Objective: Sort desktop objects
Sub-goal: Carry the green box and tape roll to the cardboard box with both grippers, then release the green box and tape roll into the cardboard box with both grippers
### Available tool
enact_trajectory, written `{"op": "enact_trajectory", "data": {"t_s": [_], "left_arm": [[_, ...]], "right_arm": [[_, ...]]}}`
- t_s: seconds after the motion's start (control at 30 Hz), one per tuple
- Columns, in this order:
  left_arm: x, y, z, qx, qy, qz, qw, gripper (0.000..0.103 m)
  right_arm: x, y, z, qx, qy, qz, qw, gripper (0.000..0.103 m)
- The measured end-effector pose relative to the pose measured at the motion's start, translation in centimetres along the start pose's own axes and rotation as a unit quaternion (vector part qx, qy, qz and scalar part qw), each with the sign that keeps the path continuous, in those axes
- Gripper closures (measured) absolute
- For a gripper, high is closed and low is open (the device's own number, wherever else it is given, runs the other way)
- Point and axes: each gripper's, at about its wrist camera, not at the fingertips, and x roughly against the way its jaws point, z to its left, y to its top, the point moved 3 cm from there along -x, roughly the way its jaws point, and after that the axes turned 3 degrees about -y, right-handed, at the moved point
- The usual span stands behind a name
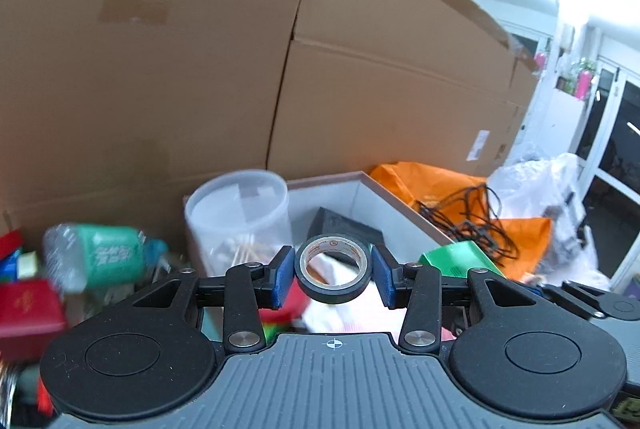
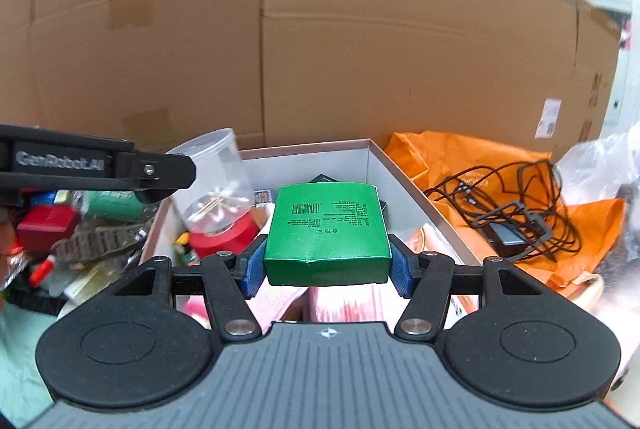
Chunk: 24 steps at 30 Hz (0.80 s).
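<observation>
Two grippers hover above an open white box (image 2: pixel 400 185) full of oddments. Our left gripper (image 1: pixel 334 275) brackets a roll of black tape (image 1: pixel 333 269) — we see slim gaps at both blue pads, so the jaws sit half wide and barely loose. Our right gripper (image 2: pixel 327 265) clamps a green carton (image 2: pixel 326 233) flat between its pads — beside an orange bag (image 2: pixel 460 165) carrying tangled black cables (image 2: pixel 520 205).

Both grippers: black linkage arms w/ silver screws, blue ribbed pads (image 1: pixel 282 277), grey ridged body, crosshair mark.
</observation>
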Motion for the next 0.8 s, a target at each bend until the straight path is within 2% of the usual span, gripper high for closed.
{"op": "enact_trajectory", "data": {"t_s": [0.27,0.4,0.53,0.57,0.6,0.63,0.67,0.8], "left_arm": [[-7.6,2.1,0.4,-0.006,0.029,0.015,0.9995,0.054],[-10.0,2.3,0.5,-0.023,0.035,0.012,0.9991,0.055],[-11.2,2.6,0.3,-0.033,0.041,0.011,0.9985,0.042],[-11.3,2.7,0.3,-0.030,0.039,0.007,0.9988,0.029],[-11.3,2.8,0.3,-0.026,0.031,0.002,0.9992,0.016],[-11.1,2.8,0.2,-0.024,0.022,-0.005,0.9995,0.010],[-11.0,2.8,0.1,-0.025,0.020,-0.012,0.9994,0.001],[-10.5,2.5,-0.7,-0.050,0.029,-0.030,0.9979,0.000]], "right_arm": [[-6.3,2.6,-2.9,-0.032,0.016,0.055,0.998,0.038],[-8.8,3.1,-2.8,-0.016,0.013,0.070,0.997,0.038],[-10.8,3.3,-2.9,-0.016,0.011,0.092,0.996,0.037],[-11.1,3.4,-2.9,-0.016,0.015,0.099,0.995,0.035],[-11.3,3.3,-2.9,-0.016,0.020,0.101,0.995,0.027],[-11.3,3.3,-2.9,-0.016,0.020,0.097,0.995,0.017],[-11.1,3.3,-2.9,-0.014,0.018,0.091,0.996,0.013],[-10.6,3.1,-3.0,-0.010,0.017,0.081,0.997,0.005]]}}
